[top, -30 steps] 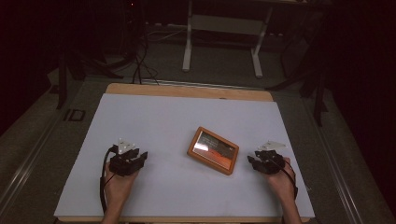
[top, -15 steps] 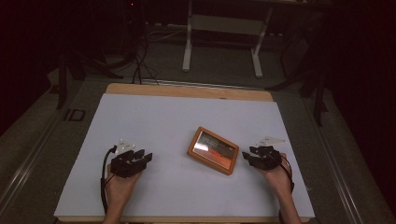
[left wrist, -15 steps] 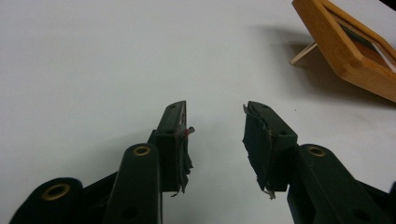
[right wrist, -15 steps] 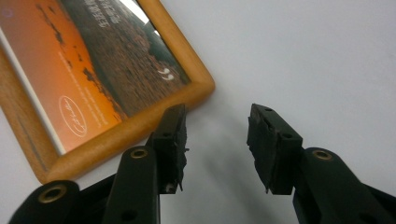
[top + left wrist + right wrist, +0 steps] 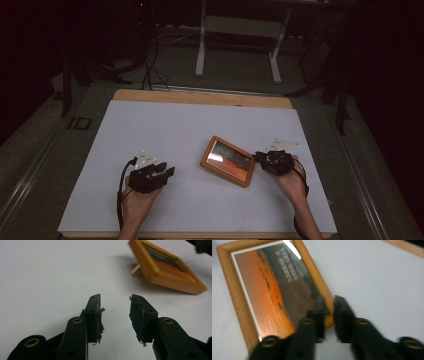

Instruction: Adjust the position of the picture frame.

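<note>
One wooden picture frame [image 5: 228,160] lies on the white table [image 5: 165,130], right of centre. Its right gripper view shows the right gripper [image 5: 329,302] with jaws just closed onto the frame's edge, pinching the rim. Its left gripper view shows a rear prop leg [image 5: 135,269] tilting the frame; the left gripper [image 5: 115,307] stands apart, jaws parted and empty.
</note>
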